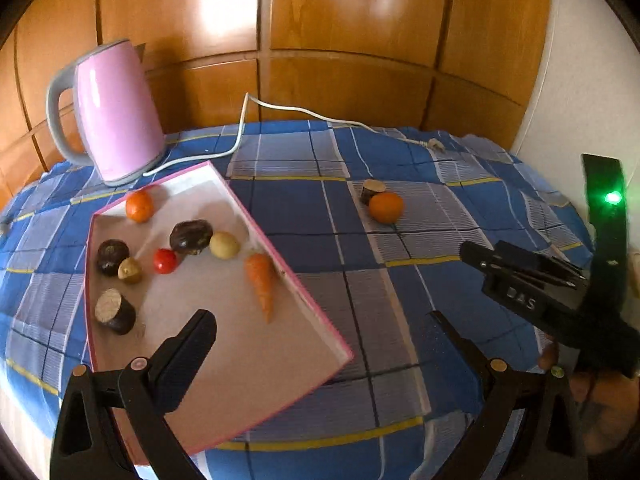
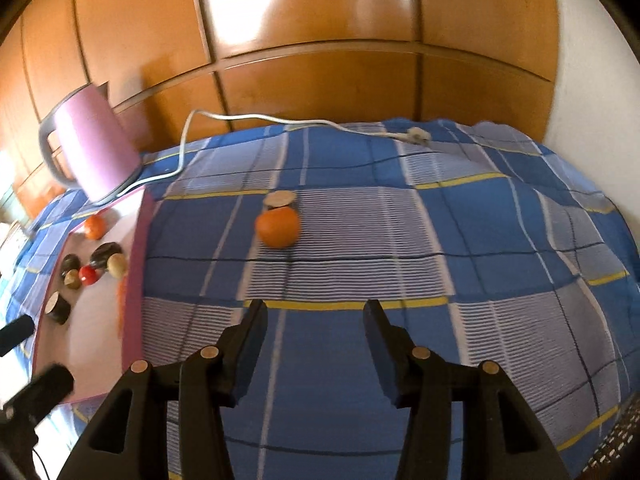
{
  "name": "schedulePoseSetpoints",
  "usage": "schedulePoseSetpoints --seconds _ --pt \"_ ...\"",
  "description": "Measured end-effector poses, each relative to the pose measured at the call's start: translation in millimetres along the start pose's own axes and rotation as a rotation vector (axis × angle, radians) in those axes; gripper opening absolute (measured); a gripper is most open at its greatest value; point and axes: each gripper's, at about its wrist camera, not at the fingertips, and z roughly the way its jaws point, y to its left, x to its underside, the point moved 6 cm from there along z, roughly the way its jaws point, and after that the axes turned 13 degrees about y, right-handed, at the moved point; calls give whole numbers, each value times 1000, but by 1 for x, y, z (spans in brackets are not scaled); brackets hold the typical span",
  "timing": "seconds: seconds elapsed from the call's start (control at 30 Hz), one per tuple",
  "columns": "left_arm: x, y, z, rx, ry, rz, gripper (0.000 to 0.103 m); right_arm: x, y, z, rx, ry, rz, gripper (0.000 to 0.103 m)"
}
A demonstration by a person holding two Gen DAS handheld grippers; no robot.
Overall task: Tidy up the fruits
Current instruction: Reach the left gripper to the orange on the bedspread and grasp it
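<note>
Left wrist view gives me the whole tray [image 1: 312, 304], pink-rimmed, with its contents: a small orange [image 1: 139, 206], a red tomato [image 1: 165, 261], a carrot [image 1: 262, 282] along the right rim, a pale round fruit [image 1: 225, 245] and several dark cut pieces. It also shows my right gripper [image 1: 520, 276] from the side, over the checked cloth [image 1: 288, 200]. My left gripper [image 1: 324, 320] has its jaws wide apart and empty, one finger above the tray, the other above the cloth.

From the right wrist camera I get only a sliver of that tray at the left edge, but a plain look at the loose orange [image 2: 278, 227] on the cloth, touching a dark cut piece [image 2: 280, 200] behind it. My right gripper [image 2: 316, 320] is partly open with nothing between the fingers; the orange lies ahead of it, well apart, slightly left of centre. A pink kettle [image 2: 96, 144] stands at the far left.
</note>
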Motion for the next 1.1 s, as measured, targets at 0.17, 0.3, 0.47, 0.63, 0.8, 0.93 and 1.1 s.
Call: schedulePoseSetpoints --seconds 0.17,0.3,0.47,0.63,0.8,0.93,1.1 --pt "-22 -7 9 -2 24 -17 103 -1 -14 -5 28 -22 21 50" --pt "-40 -13 19 35 44 -31 97 -2 -25 -5 41 -25 36 50" --pt "-61 -30 37 52 59 -8 93 0 -36 -1 42 -15 58 50" --pt "-81 -47 60 85 83 3 83 0 -46 -1 47 -17 77 50" --pt "-99 -58 84 109 116 -6 76 -1 -53 -1 51 -16 89 50" --pt "-108 -63 100 109 135 -9 74 -3 -57 -5 55 -28 87 50" --pt "-117 -70 120 102 158 -8 70 -4 -58 -3 62 -26 74 50"
